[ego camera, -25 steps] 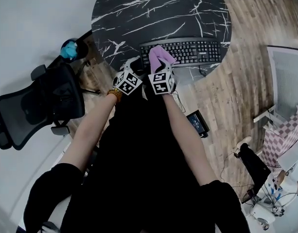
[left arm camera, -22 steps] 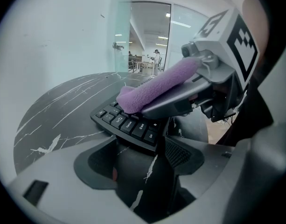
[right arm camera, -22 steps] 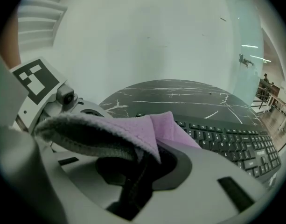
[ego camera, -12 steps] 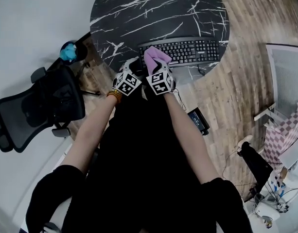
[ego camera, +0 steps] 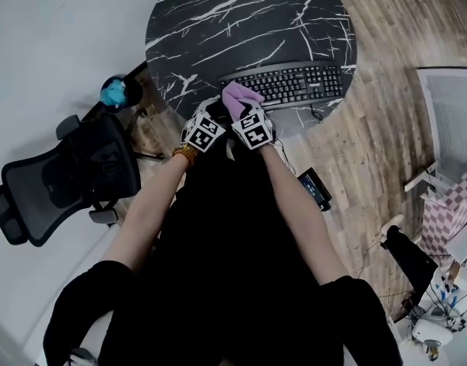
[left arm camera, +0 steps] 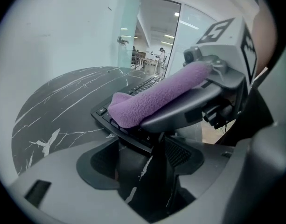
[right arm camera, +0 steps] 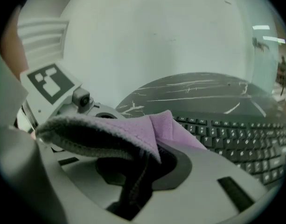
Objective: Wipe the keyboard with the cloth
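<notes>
One round black table [ego camera: 241, 21], veined in white, lay under the black keyboard [ego camera: 302, 82], which sat along the rim nearest the person. Left of the keyboard, off the tabletop, stood a black mesh office chair [ego camera: 73, 174]. Both grippers hung at the keyboard's left end. The right gripper [ego camera: 244, 111] was clamped on the purple cloth [ego camera: 239, 97]. Its fleecy folds spilled over the jaws and reached above the keyboard's leftmost keys; I couldn't tell whether it touched them. The left gripper [left arm camera: 143, 157], just left of that end, had its jaws parted with only tabletop showing between them. Each gripper's cube carried black-and-white square markers. The keys' white legends were too small to read. On the wooden floor, on the person's side of the keyboard, lay a small dark device [ego camera: 314, 190] with a lit screen, its display unreadable.
</notes>
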